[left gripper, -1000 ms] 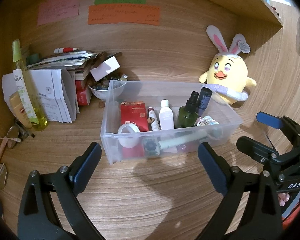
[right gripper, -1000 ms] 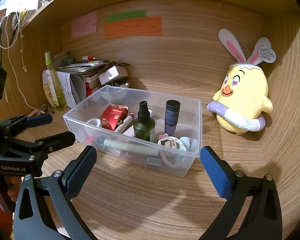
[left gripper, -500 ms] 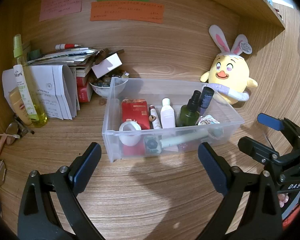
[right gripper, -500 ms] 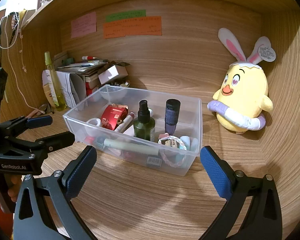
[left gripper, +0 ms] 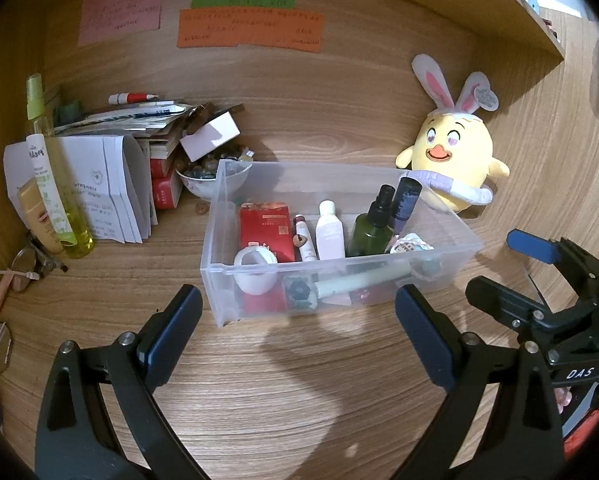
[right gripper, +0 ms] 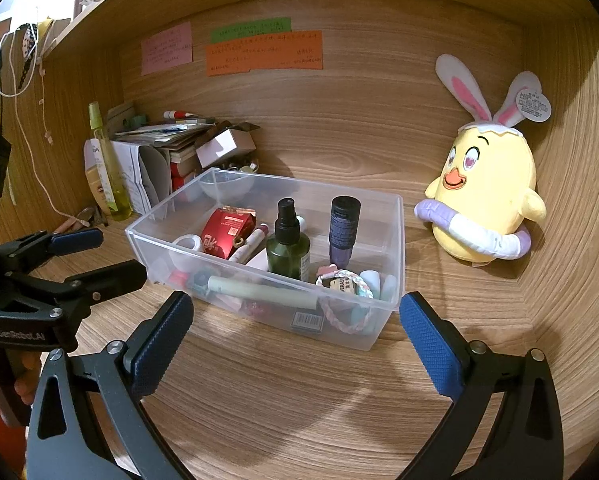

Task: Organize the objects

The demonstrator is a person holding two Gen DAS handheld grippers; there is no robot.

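A clear plastic bin [left gripper: 451, 276] [right gripper: 391, 240] stands on the wooden desk. It holds a red packet [left gripper: 265, 232] [right gripper: 225, 232], a green spray bottle [left gripper: 373, 224] [right gripper: 288, 246], a dark purple bottle [left gripper: 405, 204] [right gripper: 342, 226], a white bottle [left gripper: 329, 230], a white tape roll [left gripper: 255, 270] and a pale green tube [right gripper: 259, 290]. My left gripper [left gripper: 295, 334] is open just in front of the bin, nothing between its fingers. My right gripper [right gripper: 295, 342] is also open, short of the bin's near right corner.
A yellow chick plush [left gripper: 453, 160] [right gripper: 485, 204] sits right of the bin. At the back left are stacked papers [left gripper: 111, 184], a white box [left gripper: 211, 140], a bowl [left gripper: 211, 178], a tall yellow bottle [left gripper: 55, 184] and glasses [left gripper: 23, 264]. Sticky notes [left gripper: 251, 28] hang on the back wall.
The left view has risen and drawn back slightly, so the bin sits a little lower in it. The right view is nearly unchanged. Both grippers stay open.
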